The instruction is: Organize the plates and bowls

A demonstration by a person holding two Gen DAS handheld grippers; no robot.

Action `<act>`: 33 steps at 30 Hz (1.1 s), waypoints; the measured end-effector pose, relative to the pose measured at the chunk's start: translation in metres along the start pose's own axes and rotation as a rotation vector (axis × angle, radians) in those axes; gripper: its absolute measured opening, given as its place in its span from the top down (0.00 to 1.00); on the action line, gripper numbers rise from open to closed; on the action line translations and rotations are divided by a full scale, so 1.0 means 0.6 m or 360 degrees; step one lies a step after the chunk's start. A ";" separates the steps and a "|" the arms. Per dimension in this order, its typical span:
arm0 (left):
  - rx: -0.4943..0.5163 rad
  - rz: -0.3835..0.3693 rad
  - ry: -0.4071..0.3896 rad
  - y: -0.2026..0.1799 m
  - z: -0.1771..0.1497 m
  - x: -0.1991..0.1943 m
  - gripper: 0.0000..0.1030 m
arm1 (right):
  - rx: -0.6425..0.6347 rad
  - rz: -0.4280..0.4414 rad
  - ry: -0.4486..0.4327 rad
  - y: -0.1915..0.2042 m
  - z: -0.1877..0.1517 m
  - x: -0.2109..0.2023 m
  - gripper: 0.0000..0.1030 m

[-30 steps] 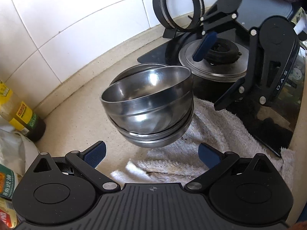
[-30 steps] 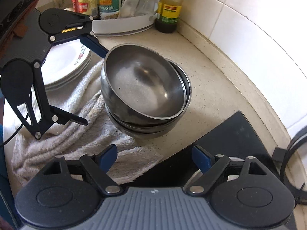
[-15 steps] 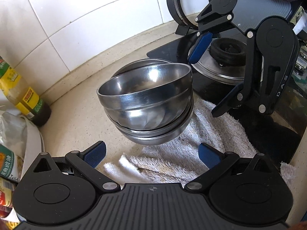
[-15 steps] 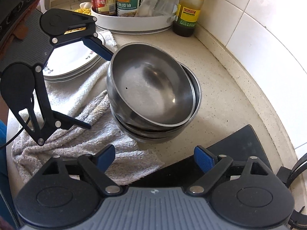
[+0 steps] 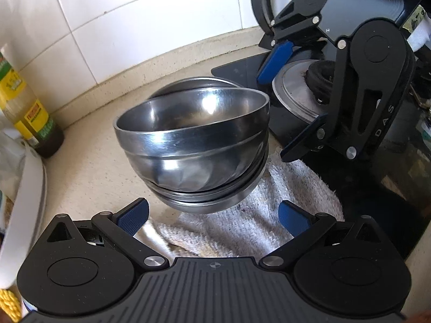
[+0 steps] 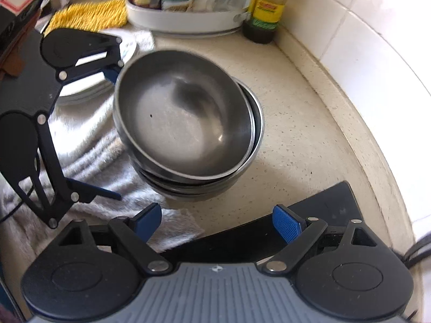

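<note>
A stack of several steel bowls [image 5: 194, 145] stands half on a white towel [image 5: 242, 223], half on the beige counter, and its top bowl sits tilted. My left gripper [image 5: 212, 218] is open just short of the stack, nothing between its blue pads. In the right wrist view the same bowls [image 6: 186, 123] lie ahead of my open, empty right gripper [image 6: 216, 222]. The two grippers face each other across the stack: the right gripper [image 5: 285, 105] is beyond the bowls' right side, the left gripper [image 6: 113, 134] at their left. White flowered plates [image 6: 80, 91] lie partly hidden behind it.
A white tray [image 6: 183, 24] of bottles and packets stands at the counter's back, with an oil bottle [image 6: 265, 13] beside it and a yellow brush [image 6: 89, 17] to the left. A black glass hob [image 6: 309, 215] with its burner [image 5: 301, 94] adjoins the towel. Tiled wall borders the counter.
Both grippers have shifted a little and rolled, so the views have tilted and the tray and bottles come further into sight. The bowl stack has stayed put. Both grippers remain open.
</note>
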State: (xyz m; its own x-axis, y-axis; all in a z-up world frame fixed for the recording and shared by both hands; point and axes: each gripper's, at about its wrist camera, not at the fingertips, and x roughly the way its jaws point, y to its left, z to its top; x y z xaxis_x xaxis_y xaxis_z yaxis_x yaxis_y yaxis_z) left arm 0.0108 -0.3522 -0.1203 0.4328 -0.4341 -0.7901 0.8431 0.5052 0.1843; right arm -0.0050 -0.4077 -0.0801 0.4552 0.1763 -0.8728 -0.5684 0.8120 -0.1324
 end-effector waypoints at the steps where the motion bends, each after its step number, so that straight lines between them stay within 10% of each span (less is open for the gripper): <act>1: -0.0005 0.0005 0.0001 -0.001 0.000 0.003 0.00 | -0.0041 0.0006 0.0011 -0.004 0.004 0.004 0.04; 23: -0.0158 0.0046 -0.0004 0.023 0.022 0.035 0.00 | -0.0372 0.0328 0.0052 -0.079 0.030 0.045 0.00; 27: -0.0205 -0.0006 0.0012 0.033 0.013 0.009 0.00 | -0.0172 0.0526 0.0066 -0.121 0.001 0.006 0.00; 33: -0.0520 -0.0093 -0.0142 0.084 0.003 -0.090 0.00 | 0.0391 0.0500 -0.0273 -0.196 -0.046 -0.051 0.00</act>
State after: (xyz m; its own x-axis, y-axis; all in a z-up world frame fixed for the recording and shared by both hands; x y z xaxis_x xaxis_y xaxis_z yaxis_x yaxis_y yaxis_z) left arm 0.0305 -0.3043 -0.0672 0.4253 -0.5257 -0.7367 0.7266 0.6837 -0.0684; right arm 0.0290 -0.5240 -0.0505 0.4054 0.5091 -0.7592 -0.5267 0.8089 0.2612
